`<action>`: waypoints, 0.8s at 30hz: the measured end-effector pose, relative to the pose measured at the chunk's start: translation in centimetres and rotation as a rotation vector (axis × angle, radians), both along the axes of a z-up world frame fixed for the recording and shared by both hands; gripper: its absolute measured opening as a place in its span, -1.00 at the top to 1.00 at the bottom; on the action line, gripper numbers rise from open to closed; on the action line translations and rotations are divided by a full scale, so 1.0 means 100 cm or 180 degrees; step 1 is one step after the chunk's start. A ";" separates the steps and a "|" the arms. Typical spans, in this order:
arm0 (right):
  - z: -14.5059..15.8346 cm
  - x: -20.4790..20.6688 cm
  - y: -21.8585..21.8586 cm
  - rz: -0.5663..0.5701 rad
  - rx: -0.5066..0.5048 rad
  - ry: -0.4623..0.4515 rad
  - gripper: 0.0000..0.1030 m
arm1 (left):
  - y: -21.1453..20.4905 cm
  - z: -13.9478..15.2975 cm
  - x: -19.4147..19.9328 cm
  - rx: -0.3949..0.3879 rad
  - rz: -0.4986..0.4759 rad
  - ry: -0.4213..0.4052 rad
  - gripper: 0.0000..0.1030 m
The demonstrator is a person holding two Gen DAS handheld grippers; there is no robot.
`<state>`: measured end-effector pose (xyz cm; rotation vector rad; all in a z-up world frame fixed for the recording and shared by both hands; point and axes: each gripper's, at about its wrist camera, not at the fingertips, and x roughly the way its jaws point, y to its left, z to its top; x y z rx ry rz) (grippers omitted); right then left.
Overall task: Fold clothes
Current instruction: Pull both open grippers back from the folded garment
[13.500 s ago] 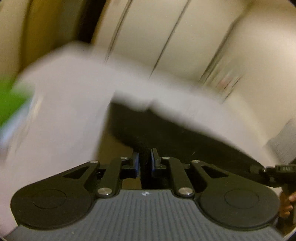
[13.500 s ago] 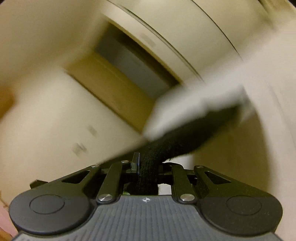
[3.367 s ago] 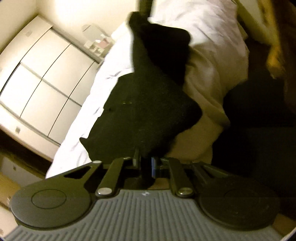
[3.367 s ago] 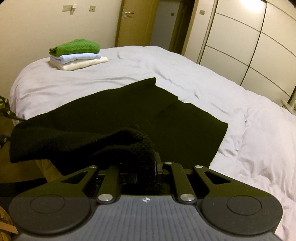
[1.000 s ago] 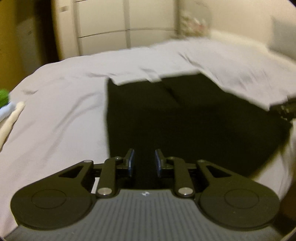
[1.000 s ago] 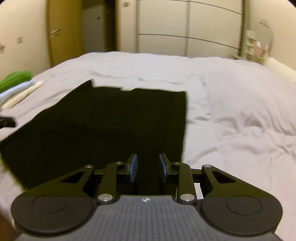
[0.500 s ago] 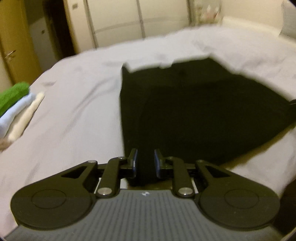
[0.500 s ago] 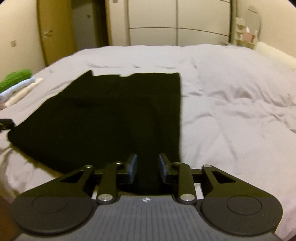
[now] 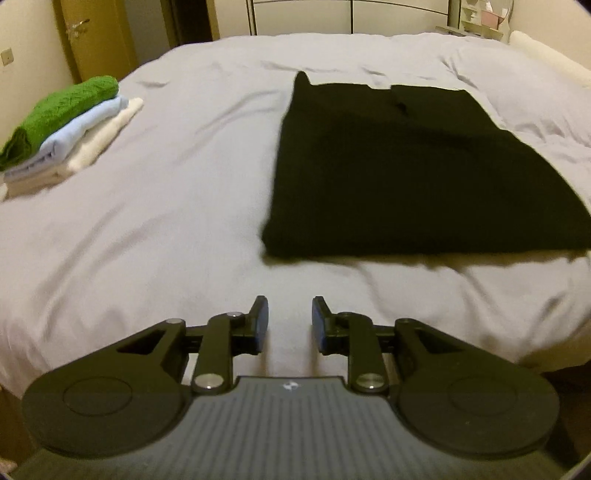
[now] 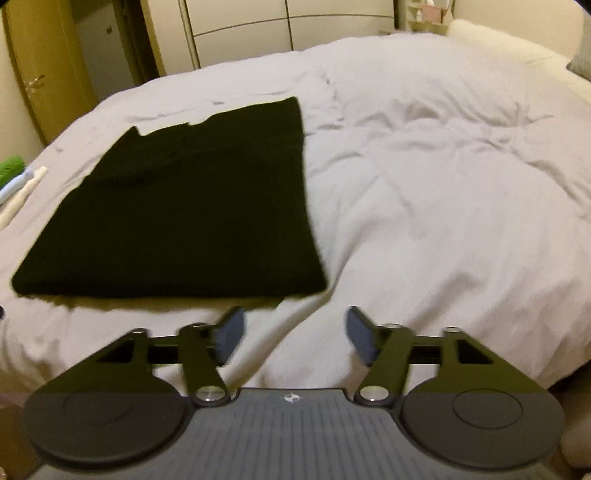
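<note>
We note the left gripper [image 9: 290, 319] with its jaws a narrow gap apart and nothing between them; only bare duvet shows in the gap. It hangs over the near edge of the bed [image 9: 147, 206], short of the black garment [image 9: 417, 170] and off that garment's near left corner. The right gripper [image 10: 293, 338] has just been opening; its jaws stand wide, nothing between them, and its blue pads [image 10: 231, 334] are blurred. It sits just short of the black garment's [image 10: 184, 214] near right corner, not touching it.

We take the black garment as our landmark. It lies flat on the white duvet as a folded rectangle, its near edge running along the near side of the bed, with a thin shadow under that edge. At its far edge a small notch breaks the outline.

Well to the left of the garment, near the bed's left edge, a stack of folded clothes [image 9: 70, 125] rests: green on top, pale blue below, cream at the bottom. Right of the garment the duvet is rumpled [image 10: 461, 147]. Beyond its far edge stand wardrobe doors [image 10: 280, 26] and, further left, a wooden door [image 9: 99, 40].
</note>
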<state>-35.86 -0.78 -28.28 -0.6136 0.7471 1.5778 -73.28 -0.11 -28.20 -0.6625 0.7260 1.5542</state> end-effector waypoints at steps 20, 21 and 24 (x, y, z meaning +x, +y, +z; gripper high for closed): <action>0.041 -0.029 -0.057 0.0157 0.0327 0.0075 -0.73 | -0.048 0.042 0.043 0.0264 -0.0185 0.0046 0.17; 0.041 -0.030 -0.058 0.0161 0.0320 0.0077 -0.73 | -0.048 0.041 0.042 0.0260 -0.0182 0.0039 0.15; 0.040 -0.034 -0.059 0.0180 0.0309 0.0060 -0.73 | -0.047 0.038 0.041 0.0231 -0.0176 0.0028 0.11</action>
